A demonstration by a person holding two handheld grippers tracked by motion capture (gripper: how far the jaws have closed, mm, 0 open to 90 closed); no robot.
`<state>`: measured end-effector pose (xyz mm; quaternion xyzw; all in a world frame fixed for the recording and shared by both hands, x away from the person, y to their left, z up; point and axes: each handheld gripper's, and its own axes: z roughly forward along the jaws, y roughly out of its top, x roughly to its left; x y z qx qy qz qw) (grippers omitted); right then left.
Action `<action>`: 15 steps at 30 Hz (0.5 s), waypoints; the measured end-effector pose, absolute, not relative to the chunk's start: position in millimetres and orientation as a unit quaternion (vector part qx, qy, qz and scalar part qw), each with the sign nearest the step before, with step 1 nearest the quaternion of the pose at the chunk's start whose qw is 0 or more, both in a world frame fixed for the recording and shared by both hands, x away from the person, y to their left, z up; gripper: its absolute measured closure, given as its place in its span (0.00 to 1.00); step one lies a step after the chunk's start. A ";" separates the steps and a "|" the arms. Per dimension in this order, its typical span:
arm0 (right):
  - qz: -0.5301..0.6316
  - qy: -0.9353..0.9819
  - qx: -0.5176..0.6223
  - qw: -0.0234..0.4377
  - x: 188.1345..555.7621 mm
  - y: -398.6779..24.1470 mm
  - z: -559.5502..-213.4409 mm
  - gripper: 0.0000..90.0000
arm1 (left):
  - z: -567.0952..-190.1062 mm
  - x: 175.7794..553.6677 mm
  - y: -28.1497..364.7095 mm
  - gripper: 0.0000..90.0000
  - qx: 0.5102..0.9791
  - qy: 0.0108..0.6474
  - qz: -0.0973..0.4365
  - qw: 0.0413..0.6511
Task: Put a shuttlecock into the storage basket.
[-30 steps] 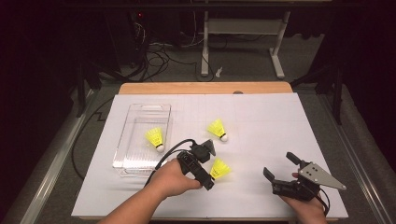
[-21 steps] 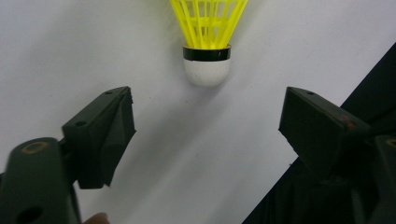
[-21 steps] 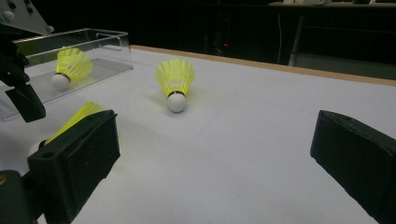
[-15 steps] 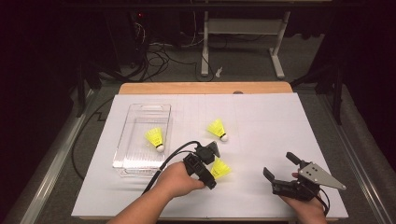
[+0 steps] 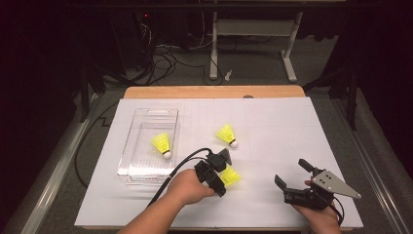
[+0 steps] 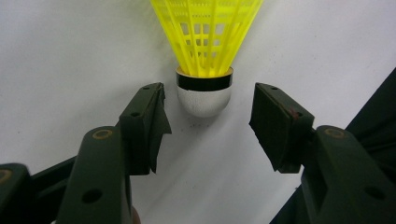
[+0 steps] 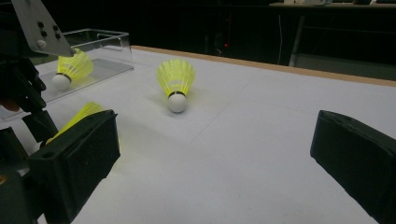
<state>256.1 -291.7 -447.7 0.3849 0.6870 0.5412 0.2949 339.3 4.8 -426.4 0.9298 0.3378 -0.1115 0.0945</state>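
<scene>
while the left gripper's jaws stand part-way in around a shuttlecock, the moment reads as follows.

high view, step: the left gripper (image 5: 220, 171) sits at the near shuttlecock (image 5: 231, 176) lying on the white table cover (image 5: 272, 126); judged, this is the grasp before a carry to the clear tray (image 5: 146, 117), which lies off to the gripper's left and further from the person.
high view, others: one shuttlecock in the tray (image 5: 161, 144); a far shuttlecock (image 5: 227, 134) just beyond the gripper's tips, apart from it.
high view, right side: the right gripper (image 5: 292, 173) rests well to the right, jaws wide, nothing between them.

left gripper view, tool: the jaws have just been closing; the white cork (image 6: 203, 95) lies between the pads (image 6: 152, 121), a gap on each side, not yet pinched.
left gripper view, next move: judged, it calls for closing evenly on the cork or its black band, not the yellow skirt (image 6: 208, 32), which may flex or slip.

right gripper view, surroundings: ahead of its open jaws lies the far shuttlecock (image 7: 176, 84), the tray (image 7: 109, 49) behind and to the left.
right gripper view, in the way: judged, nothing blocks the path to the tray; its wall must be cleared by lifting.
</scene>
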 end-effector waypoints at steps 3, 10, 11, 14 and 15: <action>0.541 0.688 0.384 0.295 256.1 -291.6 -447.7 0.02 | -427.2 340.2 3.3 0.52 0.930 0.337 -0.110 0.096; 0.541 0.688 0.384 0.294 256.2 -291.5 -447.8 0.02 | -430.8 342.0 0.5 0.59 0.929 0.338 -0.117 0.098; 0.541 0.688 0.384 0.294 256.2 -291.6 -447.8 0.02 | -431.4 342.1 -0.1 0.60 0.928 0.339 -0.118 0.098; 0.541 0.688 0.385 0.294 256.4 -291.7 -447.9 0.02 | -432.1 342.1 -1.5 0.62 0.929 0.339 -0.113 0.100; 0.541 0.688 0.384 0.294 256.3 -291.7 -447.8 0.02 | -432.0 342.2 -1.6 0.63 0.929 0.339 -0.113 0.100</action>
